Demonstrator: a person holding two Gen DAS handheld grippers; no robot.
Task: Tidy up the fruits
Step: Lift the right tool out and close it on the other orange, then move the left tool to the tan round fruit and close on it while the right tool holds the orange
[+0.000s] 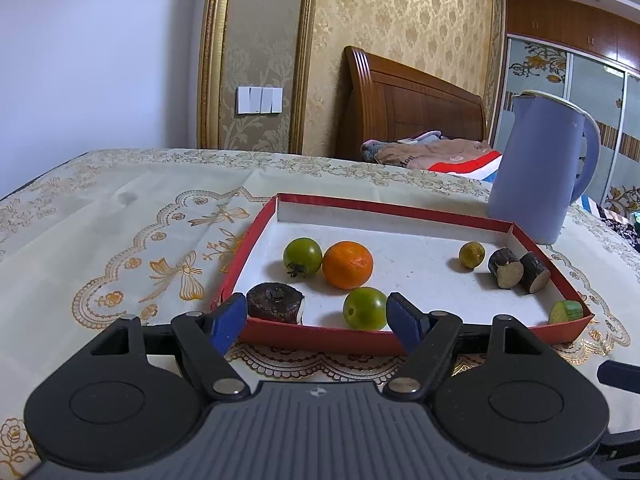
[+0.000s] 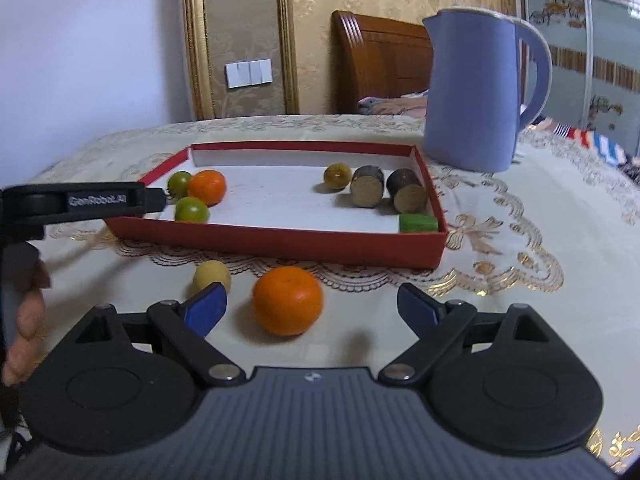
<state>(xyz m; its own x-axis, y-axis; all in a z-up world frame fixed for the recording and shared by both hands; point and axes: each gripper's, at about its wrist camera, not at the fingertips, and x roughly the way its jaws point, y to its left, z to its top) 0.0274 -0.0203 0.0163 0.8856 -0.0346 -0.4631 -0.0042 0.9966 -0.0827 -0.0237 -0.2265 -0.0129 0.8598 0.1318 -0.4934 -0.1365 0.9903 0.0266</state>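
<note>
**Fruit half sorted into the red box, one orange loose on the counter**

Left wrist view: The left gripper (image 1: 312,318) hovers at the near edge of the red box (image 1: 400,206), blue pads spread apart and clamping nothing. The white-floored box sits on the cloth-covered counter (image 1: 100,220). At its left end lie a green tomato (image 1: 302,257) with its dark stem turned toward the camera, an orange (image 1: 347,264) touching it, and a second green fruit (image 1: 365,308) nearer, partly behind the right pad. A dark brown fruit (image 1: 275,303) sits in the near left corner, partly cut off by the box wall. At the right end are a small olive-green fruit (image 1: 471,254) and two dark cane pieces (image 1: 506,269), their pale cut faces and long axes pointing toward the camera. A green chunk (image 1: 565,312) is half hidden in the near right corner. A blue jug (image 1: 540,168) stands behind the box.

Right wrist view: The right gripper (image 2: 312,308) is released wide, low over the counter. A loose orange (image 2: 287,300) rests between its pads, touching neither, outside the box. A pale yellowish fruit (image 2: 212,276) lies just behind the left pad, partly hidden and blurred. The left gripper's black body enters from the left, covering part of the box's left end; fingers of a hand (image 2: 24,320) show at the edge.
</note>
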